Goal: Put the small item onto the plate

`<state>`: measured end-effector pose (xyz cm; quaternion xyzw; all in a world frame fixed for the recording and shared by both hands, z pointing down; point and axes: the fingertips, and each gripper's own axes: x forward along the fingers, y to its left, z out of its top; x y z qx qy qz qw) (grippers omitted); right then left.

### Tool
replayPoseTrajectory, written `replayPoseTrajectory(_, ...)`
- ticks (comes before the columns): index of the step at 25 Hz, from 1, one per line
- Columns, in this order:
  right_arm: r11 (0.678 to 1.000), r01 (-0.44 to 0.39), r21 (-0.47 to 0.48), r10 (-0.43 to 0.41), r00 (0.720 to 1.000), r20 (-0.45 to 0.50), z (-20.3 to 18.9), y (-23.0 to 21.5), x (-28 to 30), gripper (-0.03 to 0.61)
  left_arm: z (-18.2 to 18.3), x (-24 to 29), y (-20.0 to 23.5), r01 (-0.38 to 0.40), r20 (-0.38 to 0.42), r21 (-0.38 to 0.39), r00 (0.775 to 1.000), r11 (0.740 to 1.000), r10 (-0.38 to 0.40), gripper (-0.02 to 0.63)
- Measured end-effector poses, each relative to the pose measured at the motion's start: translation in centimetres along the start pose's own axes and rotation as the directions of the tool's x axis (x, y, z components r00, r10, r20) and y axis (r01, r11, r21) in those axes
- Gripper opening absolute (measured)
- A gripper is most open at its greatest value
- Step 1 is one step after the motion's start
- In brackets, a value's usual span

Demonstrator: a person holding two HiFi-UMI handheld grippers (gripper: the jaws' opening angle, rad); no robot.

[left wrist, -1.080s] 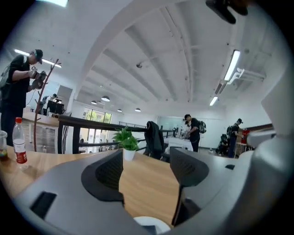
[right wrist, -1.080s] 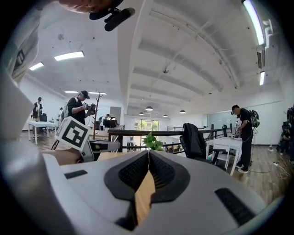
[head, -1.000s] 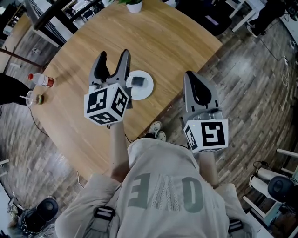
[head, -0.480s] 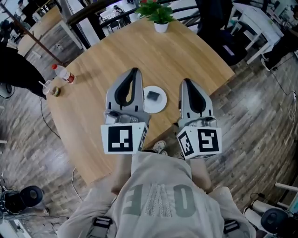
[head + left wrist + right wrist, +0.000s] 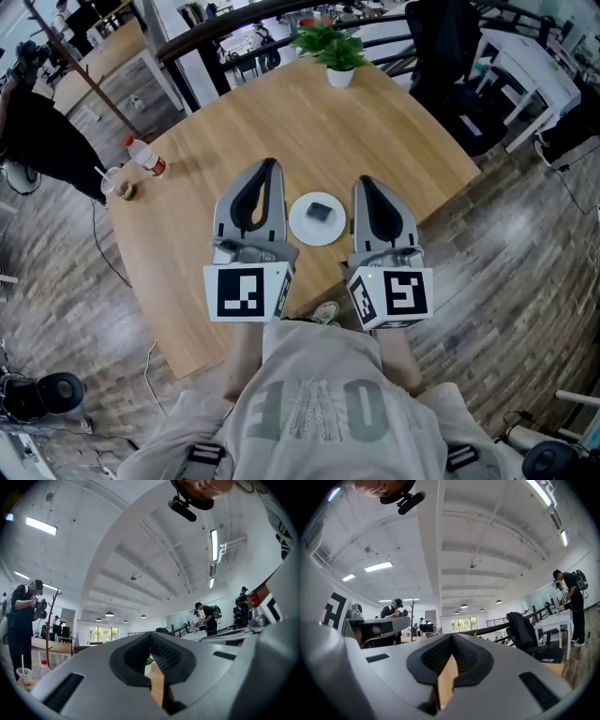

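Little writing can be read. The bottle [image 5: 145,156] near the left rim of the table [image 5: 403,131] has a red cap and a red label, but its print is too small. The large grey letters on the person's shirt [image 5: 319,412] appear upside down in the head view, so I do not spell them. Each gripper carries 1 cube with black-and-white square markers.

Beside the bottle stands a clear cup [image 5: 112,178], close to the table edge. The left gripper [image 5: 271,166] is over the near part of the table, its jaws pressed together with nothing between them. Just to its right lies the white plate [image 5: 302,228], and the small item [image 5: 320,211] (dark and square) rests on the middle of it. The right gripper [image 5: 364,182] is on the other side of the plate, its jaws also closed on nothing.

The round wooden table is mostly bare, with a potted plant [image 5: 336,47] at its far edge. Around it is a grey plank floor [image 5: 525,225], open on the right.
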<state>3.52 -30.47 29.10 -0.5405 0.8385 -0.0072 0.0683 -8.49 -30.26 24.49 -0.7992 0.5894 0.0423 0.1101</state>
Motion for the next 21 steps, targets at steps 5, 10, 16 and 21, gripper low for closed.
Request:
replayPoseTrajectory(5, 1.0, 0.0, 0.0, 0.0, 1.0, -0.003, -0.1, -0.1, 0.0, 0.017, 0.0, 0.3, -0.1, 0.011, 0.004, -0.015, 1.0, 1.0, -0.011, 0.009)
replayPoseTrajectory(10, 1.0, 0.009, -0.014, -0.009, 1.0, -0.006, -0.2, -0.5, -0.1, 0.017, -0.4, 0.7, -0.6, 0.026, -0.002, -0.009, 1.0, 1.0, -0.026, 0.009)
replayPoseTrajectory(16, 1.0, 0.013, -0.014, -0.014, 1.0, -0.024, -0.7, -0.4, 0.0, 0.017, -1.1, 1.1, -0.8, 0.041, -0.029, -0.016, 0.999, 0.999, -0.041, 0.009)
replayPoseTrajectory(21, 0.999, 0.001, -0.032, -0.001, 1.0, -0.018, -0.3, 0.0, 0.2, 0.017, -1.0, 1.5, -0.8, 0.048, -0.031, -0.013, 0.998, 0.999, -0.048, 0.009)
